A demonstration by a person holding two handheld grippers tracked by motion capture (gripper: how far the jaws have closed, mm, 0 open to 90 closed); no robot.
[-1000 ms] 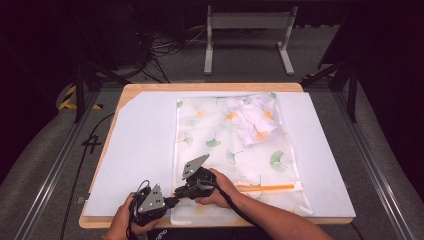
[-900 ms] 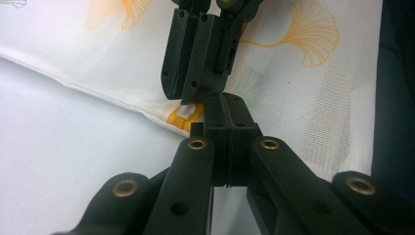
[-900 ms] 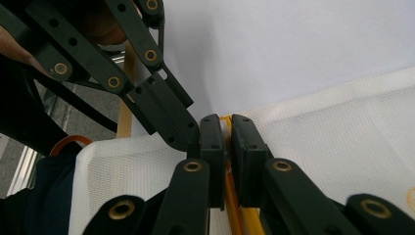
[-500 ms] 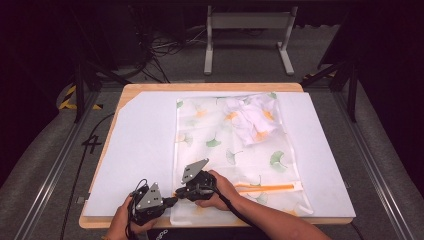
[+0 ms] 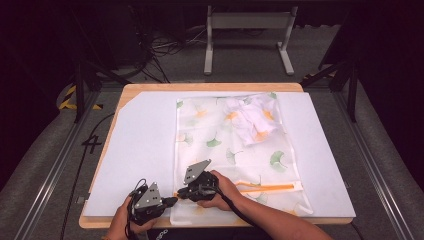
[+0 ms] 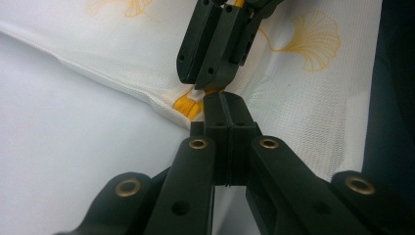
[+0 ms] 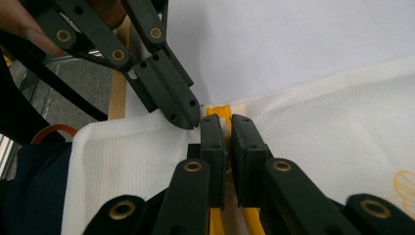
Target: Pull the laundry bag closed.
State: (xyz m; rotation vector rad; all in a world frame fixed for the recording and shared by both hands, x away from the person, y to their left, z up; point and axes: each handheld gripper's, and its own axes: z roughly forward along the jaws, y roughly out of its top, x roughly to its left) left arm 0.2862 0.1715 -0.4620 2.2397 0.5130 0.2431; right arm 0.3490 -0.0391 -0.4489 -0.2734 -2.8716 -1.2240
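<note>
A white mesh laundry bag (image 5: 235,150) printed with green and orange ginkgo leaves lies flat on the table, a bundle of white cloth (image 5: 252,117) inside its far end. An orange zipper (image 5: 270,188) runs along its near edge. My left gripper (image 5: 172,200) (image 6: 225,98) is shut on the bag's edge at the zipper's left end (image 6: 188,105). Tip to tip with it, my right gripper (image 5: 181,193) (image 7: 227,122) is shut on the zipper pull, with orange tape (image 7: 218,111) showing between its jaws. The left gripper's fingers (image 7: 171,98) touch the bag beside it.
The bag rests on a white sheet (image 5: 145,140) covering a wooden tabletop (image 5: 150,87). The near table edge lies just under both hands. Past the table's far side stand a grey metal frame (image 5: 247,37) and cables on the floor.
</note>
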